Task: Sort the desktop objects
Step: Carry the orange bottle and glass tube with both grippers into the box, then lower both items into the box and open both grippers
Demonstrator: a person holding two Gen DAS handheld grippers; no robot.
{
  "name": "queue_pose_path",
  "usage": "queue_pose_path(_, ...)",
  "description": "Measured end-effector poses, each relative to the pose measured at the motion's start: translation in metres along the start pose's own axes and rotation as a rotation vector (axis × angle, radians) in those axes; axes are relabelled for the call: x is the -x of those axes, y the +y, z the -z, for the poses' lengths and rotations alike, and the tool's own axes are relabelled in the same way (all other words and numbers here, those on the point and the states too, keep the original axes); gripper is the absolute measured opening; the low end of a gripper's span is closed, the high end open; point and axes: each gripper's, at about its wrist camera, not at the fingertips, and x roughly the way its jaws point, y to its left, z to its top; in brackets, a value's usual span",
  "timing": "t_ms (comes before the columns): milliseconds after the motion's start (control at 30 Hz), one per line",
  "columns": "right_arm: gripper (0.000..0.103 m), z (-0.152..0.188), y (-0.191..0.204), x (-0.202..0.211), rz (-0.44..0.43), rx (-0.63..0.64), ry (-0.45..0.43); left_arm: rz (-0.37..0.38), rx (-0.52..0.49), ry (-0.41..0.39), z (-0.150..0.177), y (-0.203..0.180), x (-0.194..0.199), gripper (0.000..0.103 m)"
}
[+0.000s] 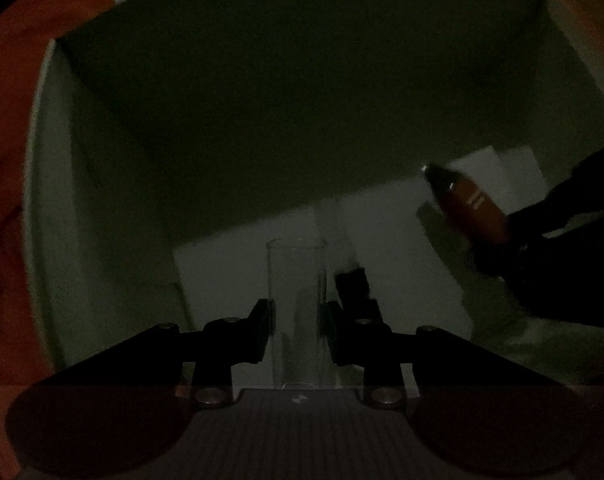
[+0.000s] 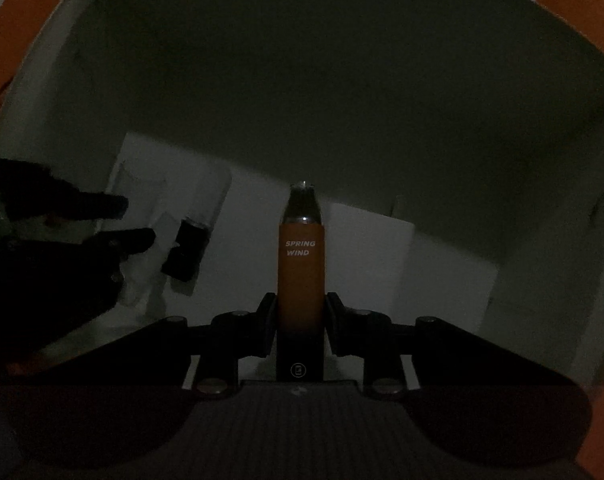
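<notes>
both tools [image 1: 296, 320] [image 2: 300, 322] grip items inside box [image 2: 502, 120].

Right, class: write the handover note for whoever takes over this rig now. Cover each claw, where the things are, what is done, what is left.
Left claw: shut on a clear tube, pointing down inside the white box.
Right claw: shut on an orange bottle marked SPRING WIND, over the same box.
Done: a small black item already lies on the box floor.
Left: set both things down, release, withdraw. The light is dim, so whether either touches the floor cannot be told.
</notes>
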Motion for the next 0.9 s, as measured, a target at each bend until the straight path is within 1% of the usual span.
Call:
queue_pose_path(67,0.028,0.002,0.003,-0.002,0.01,0.011,-0.01,-0.005,0.012,0.016,0.0,0.0,-0.006,0.025)
queue_pose_path(167,0.028,0.004,0.01,0.0,0.019,0.032,-0.018,-0.01,0.015,0.017,-0.001,-0.001,-0.007,0.025)
queue_pose_path(267,0.028,0.004,0.019,0.003,-0.001,0.031,-0.009,-0.014,0.009,0.012,-0.002,-0.002,-0.006,0.025)
queue_pose_path(367,0.028,0.002,0.027,0.008,-0.032,0.032,-0.009,-0.021,0.029,0.001,-0.001,0.002,-0.005,0.025)
queue_pose_path(433,0.028,-0.001,0.031,0.007,-0.035,0.035,-0.007,-0.027,0.048,-0.018,0.001,0.007,-0.004,0.025)
queue_pose_path(500,0.028,-0.003,0.032,0.004,-0.047,0.03,0.006,-0.029,0.058,-0.006,0.0,0.011,-0.006,0.025)
queue_pose_path(600,0.028,-0.005,0.032,-0.002,-0.025,0.023,0.015,-0.023,0.065,0.006,-0.001,0.014,-0.008,0.025)
queue_pose_path(733,0.028,-0.003,0.027,-0.01,0.001,0.005,0.036,-0.019,0.064,0.042,-0.001,0.014,-0.013,0.026)
queue_pose_path(900,0.029,0.002,0.023,-0.014,-0.002,-0.019,0.065,-0.017,0.068,0.046,-0.002,0.016,-0.014,0.027)
